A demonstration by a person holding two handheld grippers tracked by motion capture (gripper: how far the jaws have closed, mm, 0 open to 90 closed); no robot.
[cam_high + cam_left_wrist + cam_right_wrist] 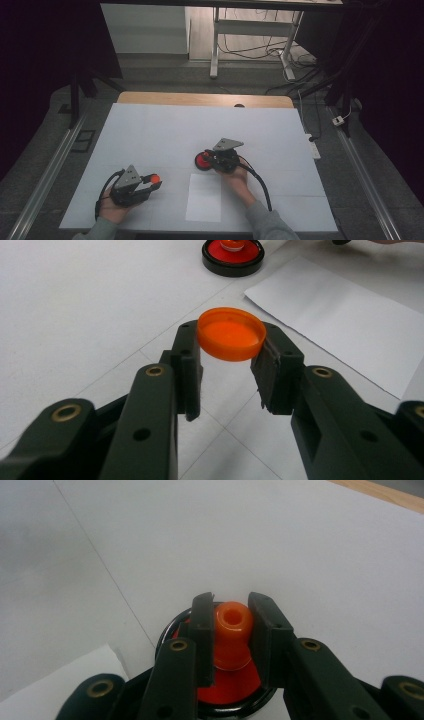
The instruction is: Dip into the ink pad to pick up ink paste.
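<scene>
Left gripper pinches an orange cap by its rim, one pad on either side; the cap's hollow faces up toward the camera. In the high view this left gripper sits low at the near-left of the desk, held in the person's left hand, with the cap showing as an orange dot at its tip (just above the white surface, contact with it not discernible).

Right gripper is pressed onto an orange nozzle, an upright spout with a round hole at the top, the pads touching its two sides. The nozzle rises from a red disc with a black rim. In the high view the right gripper lies near the middle of the desk, right hand behind it, and the red disc rests on the desk at its tip.

A white sheet of paper lies flat between the two hands, near the front edge. In the left gripper view the red disc stands well beyond the cap, apart from it, just past the paper's corner.
</scene>
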